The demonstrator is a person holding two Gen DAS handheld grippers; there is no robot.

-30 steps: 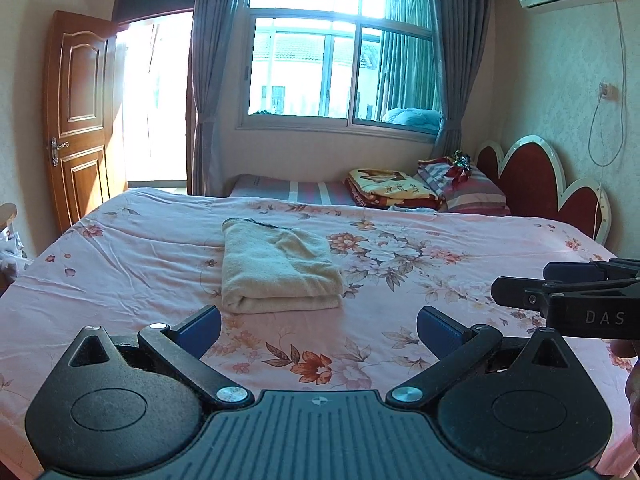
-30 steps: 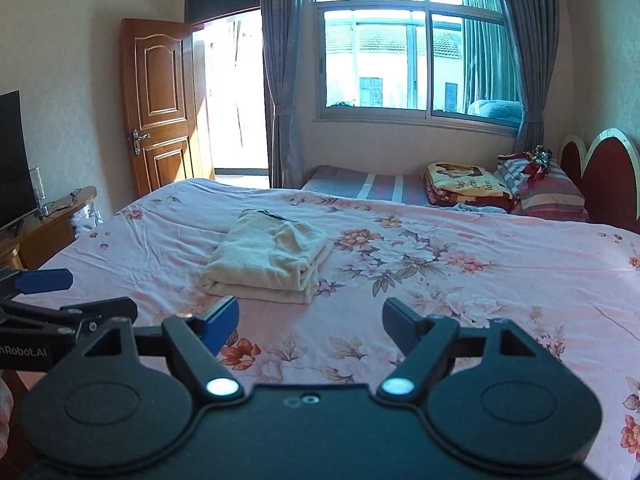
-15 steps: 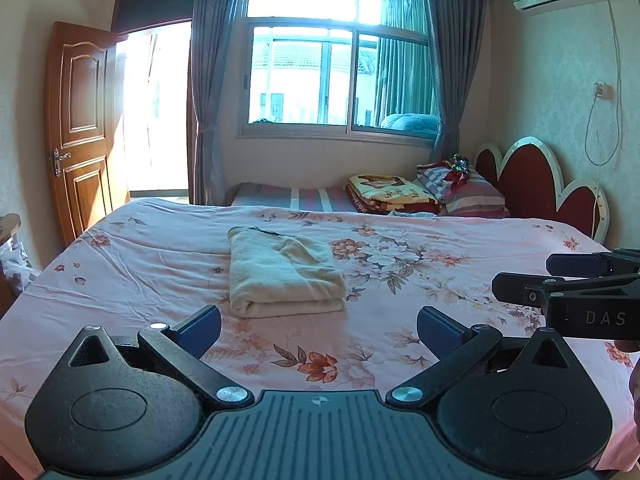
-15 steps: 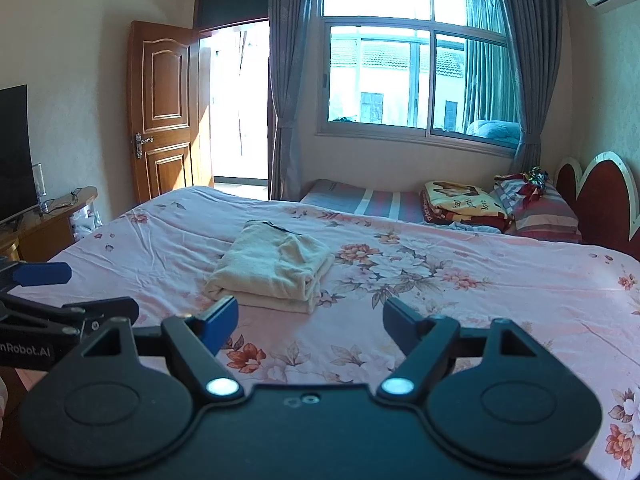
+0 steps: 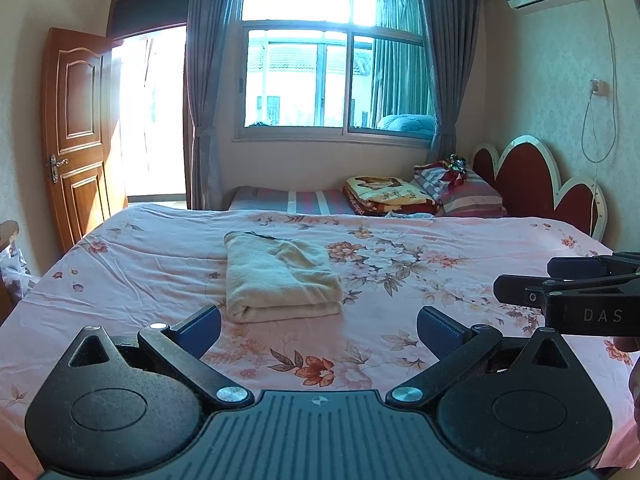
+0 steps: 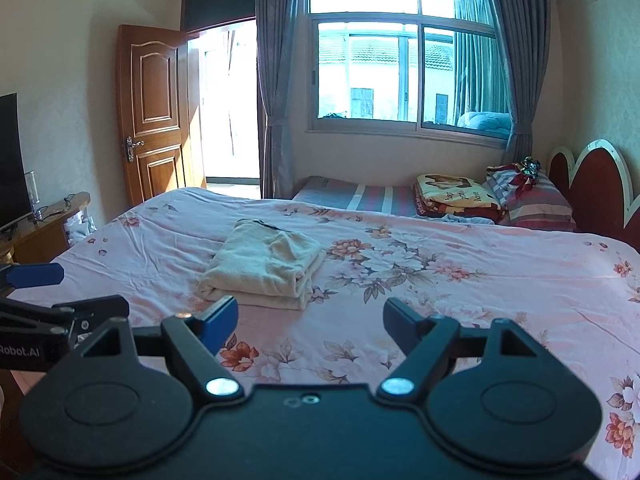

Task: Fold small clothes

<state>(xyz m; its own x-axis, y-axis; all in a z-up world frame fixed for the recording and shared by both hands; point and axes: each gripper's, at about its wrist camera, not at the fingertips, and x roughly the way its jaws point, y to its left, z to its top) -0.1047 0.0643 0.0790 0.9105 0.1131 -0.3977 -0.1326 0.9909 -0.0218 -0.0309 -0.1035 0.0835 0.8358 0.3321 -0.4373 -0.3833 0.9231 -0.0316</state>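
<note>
Nearest the camera, the left claw (image 5: pixel 319 330) is held low over the near edge of the bed (image 5: pixel 460 280), tilted slightly downward, its blue-padded jaws spread wide with nothing between them. The right claw (image 6: pixel 310 318) sits beside it at about the same height and tilt, likewise wide open and empty. Farther out, well clear of both claws, the folded cream garment (image 5: pixel 280 276) lies flat on the pink floral bedspread.

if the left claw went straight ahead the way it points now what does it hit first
Probably the pink bedspread just short of the folded cream garment. The open left claw aims slightly down, with the garment just left of centre. Depth is unclear.
</note>
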